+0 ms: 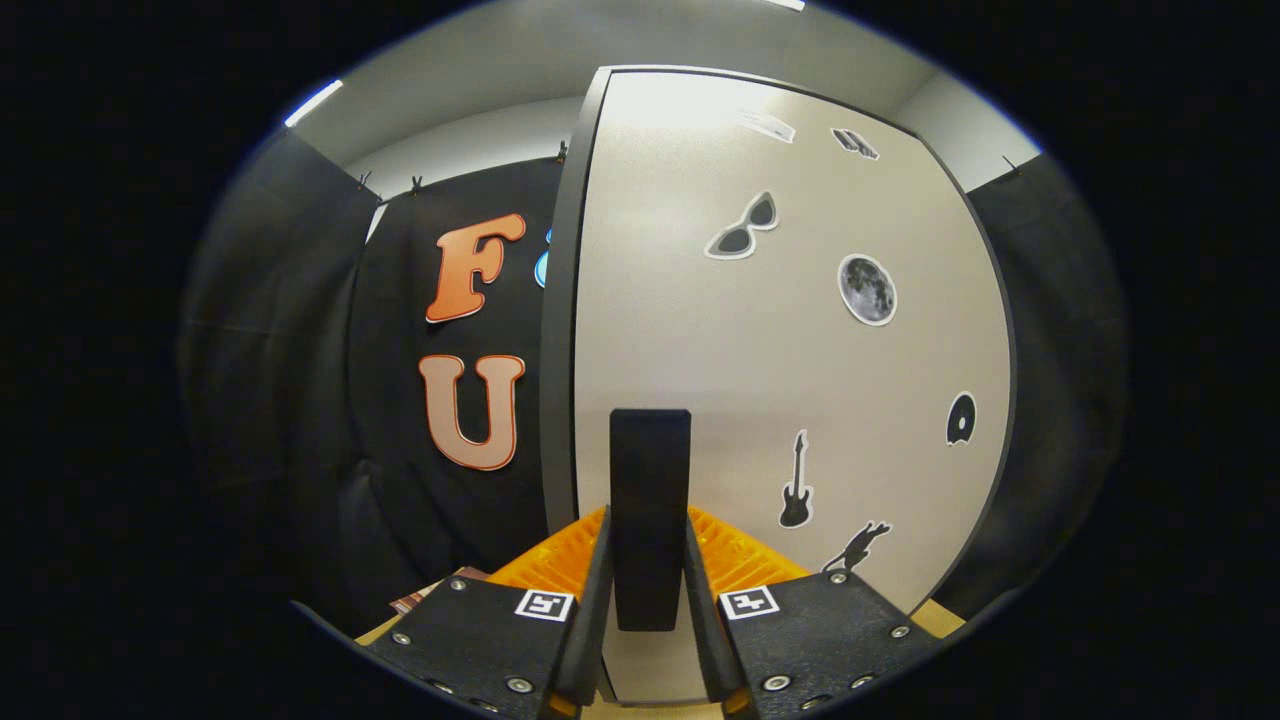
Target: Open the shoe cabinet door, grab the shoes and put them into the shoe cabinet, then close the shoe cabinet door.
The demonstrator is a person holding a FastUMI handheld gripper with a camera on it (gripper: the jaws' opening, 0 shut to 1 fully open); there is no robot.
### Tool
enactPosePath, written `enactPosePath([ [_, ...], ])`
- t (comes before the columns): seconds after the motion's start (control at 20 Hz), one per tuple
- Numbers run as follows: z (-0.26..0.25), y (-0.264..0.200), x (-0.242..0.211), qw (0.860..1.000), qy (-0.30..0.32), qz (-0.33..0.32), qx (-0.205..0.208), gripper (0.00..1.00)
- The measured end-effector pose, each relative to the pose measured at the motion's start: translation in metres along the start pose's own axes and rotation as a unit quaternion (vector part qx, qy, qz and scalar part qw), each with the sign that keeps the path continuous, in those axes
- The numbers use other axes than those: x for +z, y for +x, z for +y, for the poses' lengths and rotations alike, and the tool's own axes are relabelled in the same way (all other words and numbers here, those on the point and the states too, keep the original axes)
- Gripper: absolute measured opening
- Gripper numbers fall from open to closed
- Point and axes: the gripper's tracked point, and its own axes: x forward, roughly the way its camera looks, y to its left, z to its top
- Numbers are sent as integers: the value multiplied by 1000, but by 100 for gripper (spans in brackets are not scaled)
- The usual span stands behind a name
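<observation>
Tool (650, 600): 2 dark textured blocks w/ silver screws, sq. b/w marker tag on each.

The gripper (650, 570) points straight ahead, level, with its two fingers (598, 590) drawn in close and nearly parallel. Both fingers press against the sides of an upright dark handle (650, 500) that stands between them, its top rising beyond the fingertips.

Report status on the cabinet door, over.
Hand-held gripper shut on door handle. Cabinet door faces the fingers, stickers on it. Nothing in the way.
</observation>
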Motion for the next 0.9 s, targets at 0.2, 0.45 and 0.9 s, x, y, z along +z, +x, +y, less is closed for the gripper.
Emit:
enactPosePath([
  [0.2,-1,-3,0,1000,2,3,0,36],
  [0.45,-3,-23,1,1000,2,7,13,33],
  [0.9,-40,-103,4,999,26,13,36,32],
])
